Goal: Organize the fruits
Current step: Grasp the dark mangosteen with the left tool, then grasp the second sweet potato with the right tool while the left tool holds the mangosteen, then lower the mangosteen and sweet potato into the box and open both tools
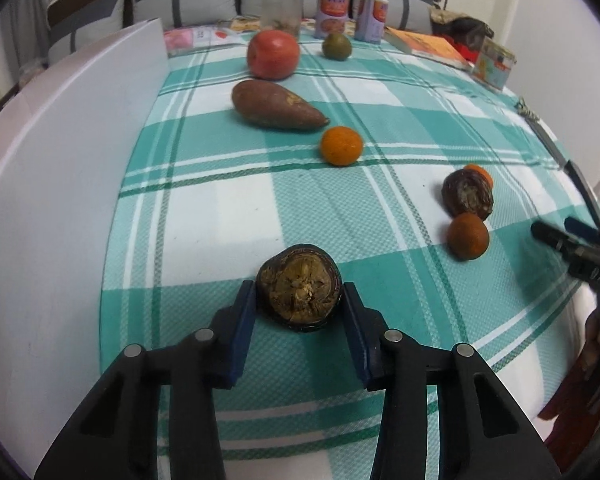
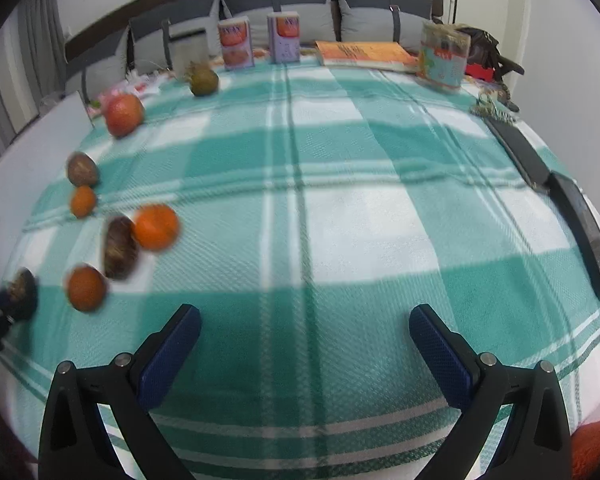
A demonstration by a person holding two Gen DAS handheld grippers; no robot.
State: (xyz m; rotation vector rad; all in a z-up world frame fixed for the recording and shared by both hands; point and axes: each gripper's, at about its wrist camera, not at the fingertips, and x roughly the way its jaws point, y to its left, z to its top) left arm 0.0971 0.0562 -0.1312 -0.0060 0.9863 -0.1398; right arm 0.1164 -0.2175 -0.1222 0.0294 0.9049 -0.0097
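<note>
My left gripper (image 1: 299, 294) is shut on a dark brown round fruit (image 1: 299, 288), which rests on the green checked cloth (image 1: 228, 216). Beyond it lie an orange (image 1: 341, 145), a sweet potato (image 1: 276, 106), a red apple (image 1: 273, 54) and a green fruit (image 1: 337, 46). To the right sit a second brown fruit (image 1: 467, 194) and two oranges (image 1: 468, 236). My right gripper (image 2: 305, 326) is open and empty over the cloth. In the right wrist view the fruits lie at the left: oranges (image 2: 156, 227), a brown fruit (image 2: 119, 252), the apple (image 2: 124, 114).
A white board (image 1: 60, 184) stands along the left of the cloth. Cans (image 1: 332, 12), a jar (image 1: 282, 10), a book (image 2: 364, 54) and a packet (image 2: 444, 58) line the far edge. Two dark remotes (image 2: 584, 228) lie at the right edge. Cushions sit behind.
</note>
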